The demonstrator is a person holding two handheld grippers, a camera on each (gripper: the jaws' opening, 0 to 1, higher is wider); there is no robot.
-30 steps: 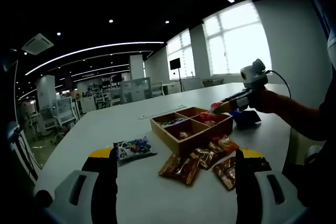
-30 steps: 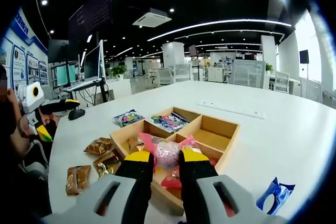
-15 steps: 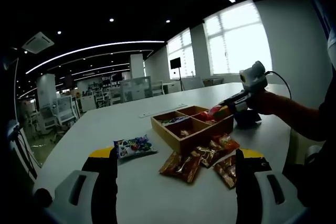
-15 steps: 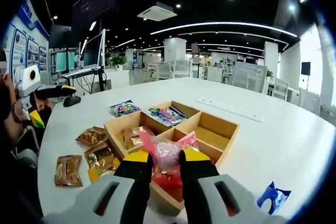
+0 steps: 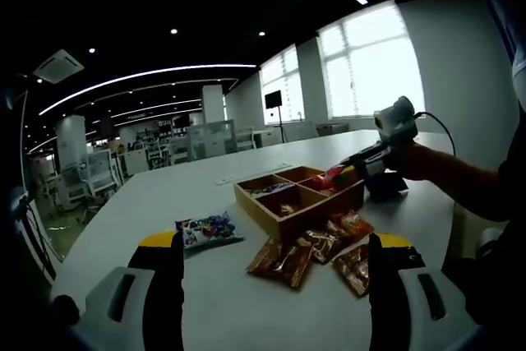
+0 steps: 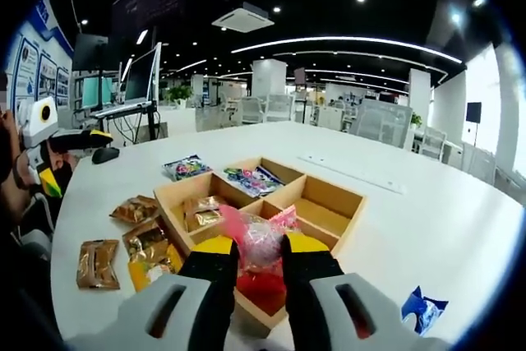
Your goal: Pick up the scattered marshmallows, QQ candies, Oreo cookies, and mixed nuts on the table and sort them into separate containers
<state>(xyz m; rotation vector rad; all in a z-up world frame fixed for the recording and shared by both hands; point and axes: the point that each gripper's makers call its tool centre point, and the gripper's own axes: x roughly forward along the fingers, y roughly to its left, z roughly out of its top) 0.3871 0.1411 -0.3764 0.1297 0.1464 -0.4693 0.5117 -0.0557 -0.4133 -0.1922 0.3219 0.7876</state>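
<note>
Right gripper [image 6: 250,262] clamped on pink packet [image 6: 256,236], poised over tray [image 6: 345,197] near-corner cell holding red packets. Left gripper [image 5: 275,273] wide, empty, above tabletop's near edge. Risk: released off-centre, packet catching divider, spilling into neighbouring cell.

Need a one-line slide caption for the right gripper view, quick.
Right gripper holds a pink candy packet over the wooden divided tray; brown snack packets lie beside it.
</note>
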